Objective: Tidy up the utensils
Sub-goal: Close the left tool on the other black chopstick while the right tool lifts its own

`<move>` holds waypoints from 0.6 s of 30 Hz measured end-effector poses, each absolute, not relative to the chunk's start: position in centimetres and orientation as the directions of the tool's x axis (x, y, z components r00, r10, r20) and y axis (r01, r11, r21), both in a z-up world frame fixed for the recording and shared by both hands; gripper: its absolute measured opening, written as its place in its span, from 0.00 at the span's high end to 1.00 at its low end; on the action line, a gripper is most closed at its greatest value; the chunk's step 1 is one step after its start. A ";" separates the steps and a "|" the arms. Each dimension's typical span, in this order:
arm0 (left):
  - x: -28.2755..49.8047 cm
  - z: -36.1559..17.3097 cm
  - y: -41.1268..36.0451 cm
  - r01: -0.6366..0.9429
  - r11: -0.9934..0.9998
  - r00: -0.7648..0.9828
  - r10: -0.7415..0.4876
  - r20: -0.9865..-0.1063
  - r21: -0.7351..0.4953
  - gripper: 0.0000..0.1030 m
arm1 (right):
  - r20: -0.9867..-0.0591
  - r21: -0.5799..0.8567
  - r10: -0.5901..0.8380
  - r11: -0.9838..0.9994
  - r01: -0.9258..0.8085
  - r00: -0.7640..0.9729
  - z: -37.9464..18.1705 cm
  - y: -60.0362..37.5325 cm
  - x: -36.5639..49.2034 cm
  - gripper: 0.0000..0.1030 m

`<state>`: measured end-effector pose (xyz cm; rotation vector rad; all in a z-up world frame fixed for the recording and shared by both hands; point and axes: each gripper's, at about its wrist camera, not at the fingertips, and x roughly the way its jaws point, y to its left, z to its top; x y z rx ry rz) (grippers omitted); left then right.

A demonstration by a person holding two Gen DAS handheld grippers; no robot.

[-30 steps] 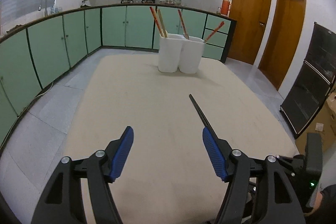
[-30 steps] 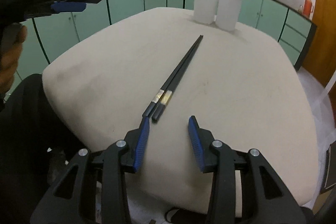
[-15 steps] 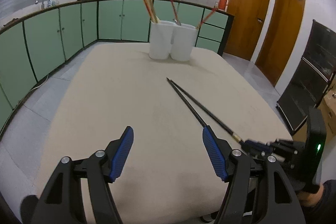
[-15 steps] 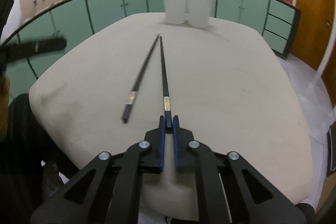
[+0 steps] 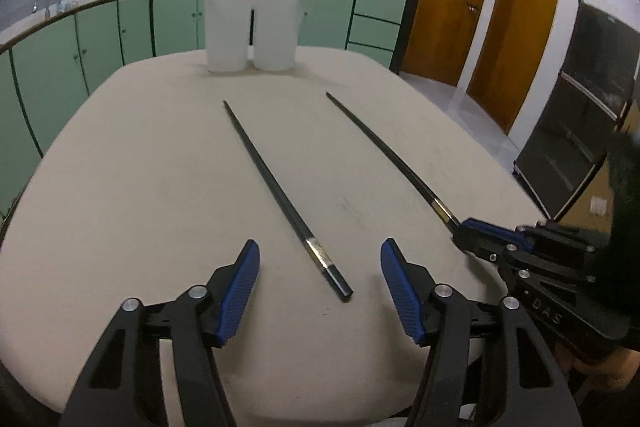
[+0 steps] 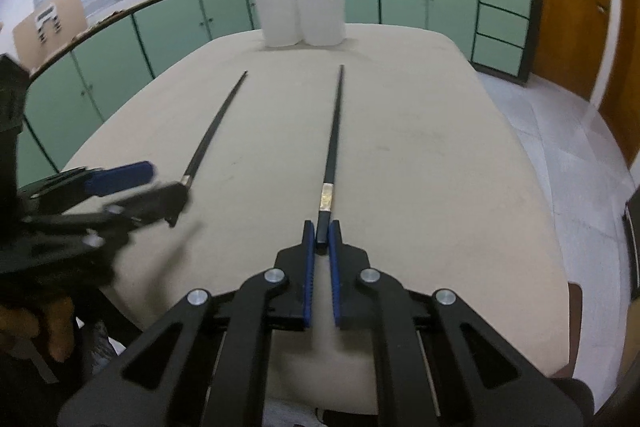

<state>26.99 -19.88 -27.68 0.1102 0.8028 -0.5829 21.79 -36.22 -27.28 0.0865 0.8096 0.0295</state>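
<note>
So my right gripper (image 6: 319, 237) is clamped on the butt end of one black chopstick (image 6: 334, 131), which points straight off the jaws toward the white holders (image 6: 302, 9) at the far end of the table (image 5: 120, 187). The other chopstick (image 5: 280, 193) lies flat, thick end sitting right between my left gripper (image 5: 320, 275) fingers, which are spread wide with nothing in them. Its long axis runs nearly along my approach, so I'd guess the left just needs to drop and pinch.
</note>
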 end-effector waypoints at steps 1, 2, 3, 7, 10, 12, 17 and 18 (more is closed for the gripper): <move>27.2 -27.8 -19.9 0.528 0.842 0.551 -0.441 -0.708 -0.113 0.53 | -0.721 0.084 0.063 0.996 -0.003 0.690 -27.2 -36.0 22.1 0.94; 27.0 -28.0 -19.8 0.523 0.847 0.562 -0.429 -0.708 -0.098 0.65 | -0.721 0.079 0.062 0.997 -0.008 0.690 -27.2 -35.9 22.2 0.94; 27.0 -28.0 -19.6 0.518 0.851 0.575 -0.419 -0.703 -0.084 0.80 | -0.721 0.077 0.063 0.997 -0.010 0.690 -27.2 -35.7 22.4 0.94; 27.5 -28.0 -18.0 0.489 0.866 0.596 -0.415 -0.687 -0.100 0.93 | -0.722 0.066 0.060 0.998 -0.018 0.690 -27.1 -35.5 22.9 0.94; 27.3 -27.9 -16.9 0.456 0.885 0.624 -0.389 -0.677 -0.088 0.93 | -0.716 0.042 0.064 0.998 -0.048 0.695 -27.1 -34.5 22.7 0.93; 27.1 -27.9 -16.1 0.448 0.890 0.624 -0.382 -0.682 -0.088 0.93 | -0.718 0.030 0.059 0.998 -0.055 0.694 -27.1 -34.0 22.6 0.93; 25.8 -27.7 -15.0 0.457 0.887 0.615 -0.366 -0.699 -0.063 0.93 | -0.718 0.063 0.039 0.998 0.009 0.695 -26.9 -34.7 22.1 0.91; 25.6 -27.8 -15.0 0.464 0.884 0.611 -0.362 -0.704 -0.052 0.91 | -0.719 0.079 0.040 0.997 0.024 0.694 -27.1 -34.9 21.9 0.88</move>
